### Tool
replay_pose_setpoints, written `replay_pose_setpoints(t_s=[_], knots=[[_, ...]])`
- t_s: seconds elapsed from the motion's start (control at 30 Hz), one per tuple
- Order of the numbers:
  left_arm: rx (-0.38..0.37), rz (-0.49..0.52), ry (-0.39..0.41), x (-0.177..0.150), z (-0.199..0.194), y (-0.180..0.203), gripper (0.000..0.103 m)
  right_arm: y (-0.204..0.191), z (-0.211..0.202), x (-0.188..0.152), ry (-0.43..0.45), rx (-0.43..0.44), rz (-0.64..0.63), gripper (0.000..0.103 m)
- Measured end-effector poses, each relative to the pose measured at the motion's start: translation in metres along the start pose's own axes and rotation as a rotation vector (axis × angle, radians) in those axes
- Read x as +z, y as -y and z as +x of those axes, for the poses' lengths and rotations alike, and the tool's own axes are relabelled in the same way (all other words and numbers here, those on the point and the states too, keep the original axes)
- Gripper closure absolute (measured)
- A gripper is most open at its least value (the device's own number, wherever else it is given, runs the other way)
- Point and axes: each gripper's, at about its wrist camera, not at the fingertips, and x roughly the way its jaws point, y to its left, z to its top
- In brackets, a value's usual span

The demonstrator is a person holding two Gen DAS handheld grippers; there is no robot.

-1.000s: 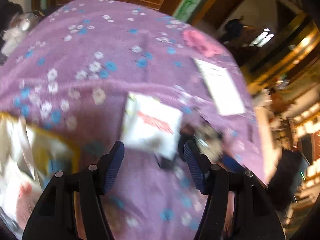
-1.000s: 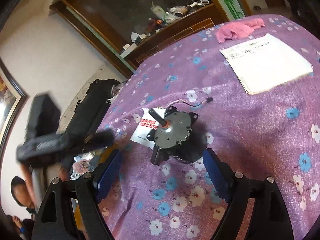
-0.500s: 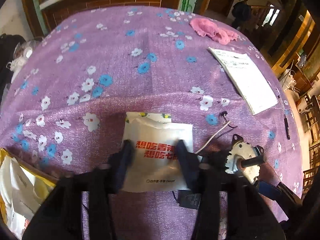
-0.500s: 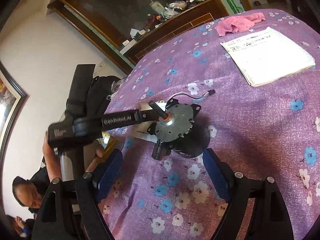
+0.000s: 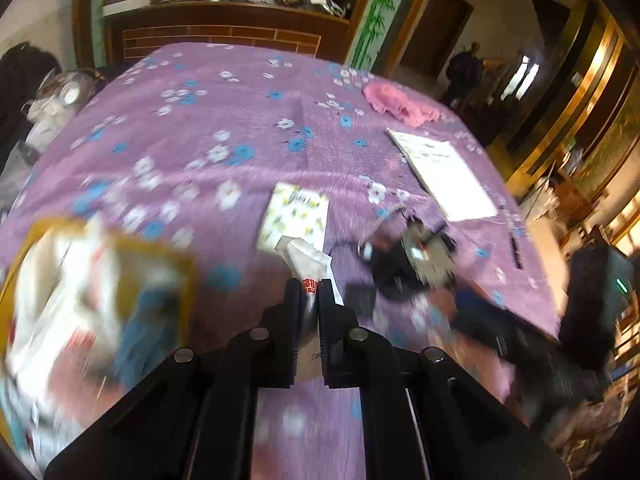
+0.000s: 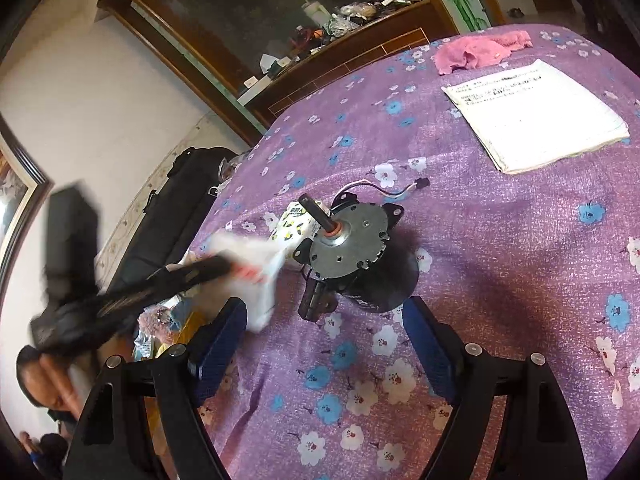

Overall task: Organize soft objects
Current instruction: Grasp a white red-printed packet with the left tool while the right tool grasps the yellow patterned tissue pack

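Purple tablecloth (image 5: 240,120), white packet (image 5: 308,264) pointing away, pinched

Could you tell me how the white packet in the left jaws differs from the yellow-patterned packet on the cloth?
The white packet is lifted and crumpled, pinched in the left gripper; the yellow-patterned packet lies flat on the purple tablecloth. The white packet carries red print; the yellow-patterned packet has yellow and dark spots. Both are soft flat packets near the motor.

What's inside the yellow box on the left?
The yellow box holds white packets and something blue, all blurred. What lies beneath them is hidden. The left gripper holds a white packet.
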Motion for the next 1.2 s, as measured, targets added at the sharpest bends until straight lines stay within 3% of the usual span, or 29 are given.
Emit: replay_pose_setpoints(t_s=[0.1,0.23,0.37,0.5,0.67,0.8,0.87,1.07,1.2], knots=[[-0.041,-0.062,0.016,-0.033,-0.031,-0.019,0.097,-0.004,-0.002,-0.002,0.013,0.010,-0.023,0.023],[-0.078,-0.147,0.060,-0.067,-0.065,-0.044,0.097,-0.024,-0.004,-0.010,0.022,0.042,-0.077,0.032],[-0.096,-0.197,0.094,-0.083,-0.084,-0.067,0.097,-0.074,0.006,-0.012,-0.034,0.042,-0.162,0.031],[-0.081,-0.205,0.150,-0.093,-0.106,-0.080,0.097,-0.114,0.060,0.008,-0.116,-0.093,-0.215,0.029],[-0.075,-0.241,0.199,-0.106,-0.130,-0.106,0.097,-0.114,0.129,0.035,-0.132,-0.271,-0.127,0.030],[-0.070,-0.270,0.214,-0.113,-0.138,-0.128,0.097,-0.127,0.156,0.043,-0.102,-0.465,-0.161,0.030],[-0.085,-0.280,0.223,-0.116,-0.142,-0.136,0.097,-0.133,0.166,0.044,-0.116,-0.492,-0.167,0.029],[-0.110,-0.300,0.246,-0.121,-0.148,-0.150,0.097,-0.144,0.195,0.045,-0.127,-0.676,-0.262,0.032],[-0.126,-0.308,0.248,-0.124,-0.150,-0.154,0.097,-0.150,0.204,0.042,-0.127,-0.690,-0.275,0.037]])
